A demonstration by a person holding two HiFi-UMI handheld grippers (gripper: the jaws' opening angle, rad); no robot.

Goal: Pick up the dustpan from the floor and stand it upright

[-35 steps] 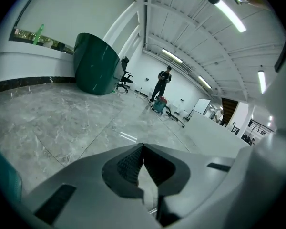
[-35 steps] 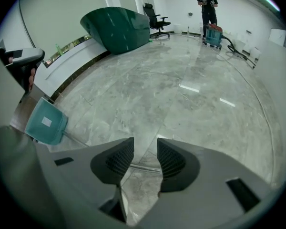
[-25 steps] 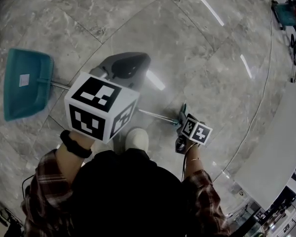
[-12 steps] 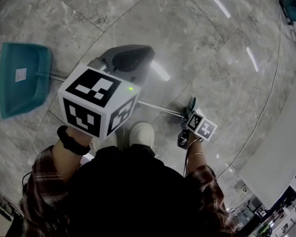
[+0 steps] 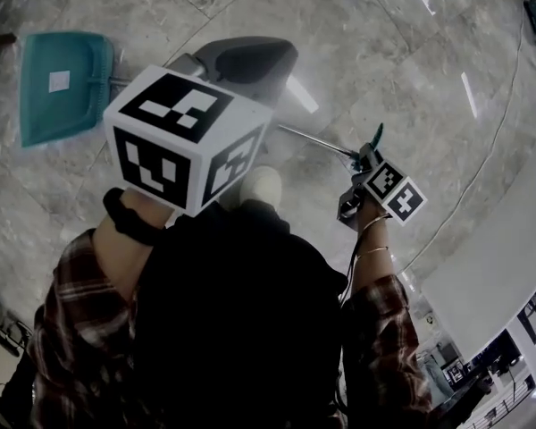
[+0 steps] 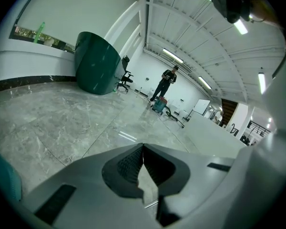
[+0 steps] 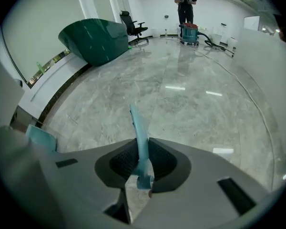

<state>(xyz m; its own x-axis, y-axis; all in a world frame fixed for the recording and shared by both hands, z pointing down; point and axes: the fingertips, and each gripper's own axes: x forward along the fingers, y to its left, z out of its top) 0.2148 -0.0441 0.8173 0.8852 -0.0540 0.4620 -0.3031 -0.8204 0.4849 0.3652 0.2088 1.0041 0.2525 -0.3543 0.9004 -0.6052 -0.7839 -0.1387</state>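
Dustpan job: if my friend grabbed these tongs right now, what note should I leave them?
Left tongs: shut, holding nothing.
Right tongs: shut on the teal handle tip.
Dustpan: pan end far left, apparently on the floor; its rod runs to the right tongs.
Done: handle grabbed.
Left: lift it and stand it upright.

I can read no writing anywhere; the white sticker on the dustpan is too small for me.

The grey marble floor is lit by ceiling strip lights. A dark green desk is seen beside the white wall.
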